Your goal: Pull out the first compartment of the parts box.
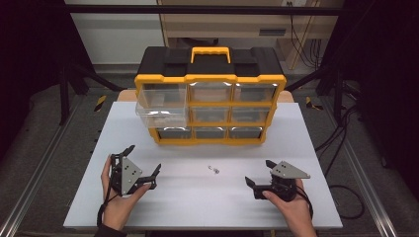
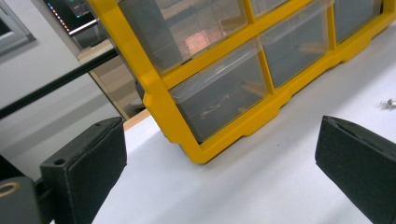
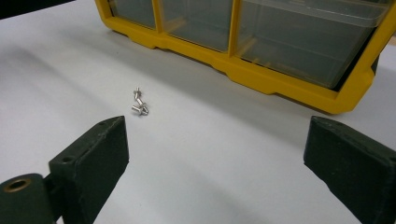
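Both hand-held grippers, left (image 1: 143,163) and right (image 1: 261,174), gape empty beside small shiny metal screws (image 1: 214,169)

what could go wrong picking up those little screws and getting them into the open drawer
The screws are tiny, shiny and lie touching; the wide-open right gripper may pinch one and flick the other away. The pulled-out drawer overhangs the organizer front on the left gripper side, so a careless reach could knock it.

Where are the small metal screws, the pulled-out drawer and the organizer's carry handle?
metal screws (image 3: 139,103): right gripper view, on the nearer screw's body.
pulled-out drawer (image 1: 161,114): high view, on its clear front wall.
carry handle (image 1: 211,50): high view, on the yellow top bar.
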Demonstrator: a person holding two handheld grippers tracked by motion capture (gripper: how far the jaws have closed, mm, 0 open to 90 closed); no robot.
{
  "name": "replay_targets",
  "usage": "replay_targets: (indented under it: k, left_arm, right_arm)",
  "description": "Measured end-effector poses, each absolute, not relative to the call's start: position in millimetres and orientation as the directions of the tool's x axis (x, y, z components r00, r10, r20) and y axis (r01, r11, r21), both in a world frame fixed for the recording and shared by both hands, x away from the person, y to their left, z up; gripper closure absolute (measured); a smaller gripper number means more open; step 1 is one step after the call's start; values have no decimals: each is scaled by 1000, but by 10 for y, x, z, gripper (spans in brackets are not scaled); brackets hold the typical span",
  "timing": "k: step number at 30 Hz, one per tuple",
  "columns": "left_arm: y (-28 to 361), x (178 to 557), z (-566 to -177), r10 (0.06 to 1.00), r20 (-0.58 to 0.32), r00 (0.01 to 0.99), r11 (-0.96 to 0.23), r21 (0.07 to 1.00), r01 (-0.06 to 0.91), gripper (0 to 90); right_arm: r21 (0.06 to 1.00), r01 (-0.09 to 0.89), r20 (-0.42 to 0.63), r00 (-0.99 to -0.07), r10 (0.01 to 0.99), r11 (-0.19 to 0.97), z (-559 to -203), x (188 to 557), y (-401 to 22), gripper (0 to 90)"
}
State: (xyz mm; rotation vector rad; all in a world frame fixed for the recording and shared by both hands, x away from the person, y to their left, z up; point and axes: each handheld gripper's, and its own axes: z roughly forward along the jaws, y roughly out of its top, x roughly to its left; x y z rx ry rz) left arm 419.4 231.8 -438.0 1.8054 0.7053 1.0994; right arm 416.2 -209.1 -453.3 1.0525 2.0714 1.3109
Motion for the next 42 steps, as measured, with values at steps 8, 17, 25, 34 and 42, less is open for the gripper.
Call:
replay_targets:
  k: [8, 17, 25, 34, 42]
  left_arm:
    - [2374, 4223, -4434, 812, 294, 504, -340, 941, -1, 16]
    - [2482, 4241, -4457, 813, 229, 535, -281, 959, 17, 14]
    - [2527, 4228, -4487, 823, 187, 536, -235, 972, 21, 14]
    - [2595, 4218, -4508, 830, 160, 534, -192, 981, 5, 15]
    - [2621, 4235, -4547, 821, 137, 554, -172, 985, 10, 14]
  right_arm:
    - [847, 400, -36, -613, 789, 350, -4345, 4282, -1934, 75]
    - [809, 377, -109, -658, 745, 451, -4196, 4457, -1725, 75]
    - [768, 348, -169, -700, 694, 538, -4136, 4538, -1539, 99]
    - [712, 360, -186, -731, 656, 603, -4124, 4626, -1390, 99]
    - [675, 362, -190, -757, 626, 643, -4156, 4705, -1270, 103]
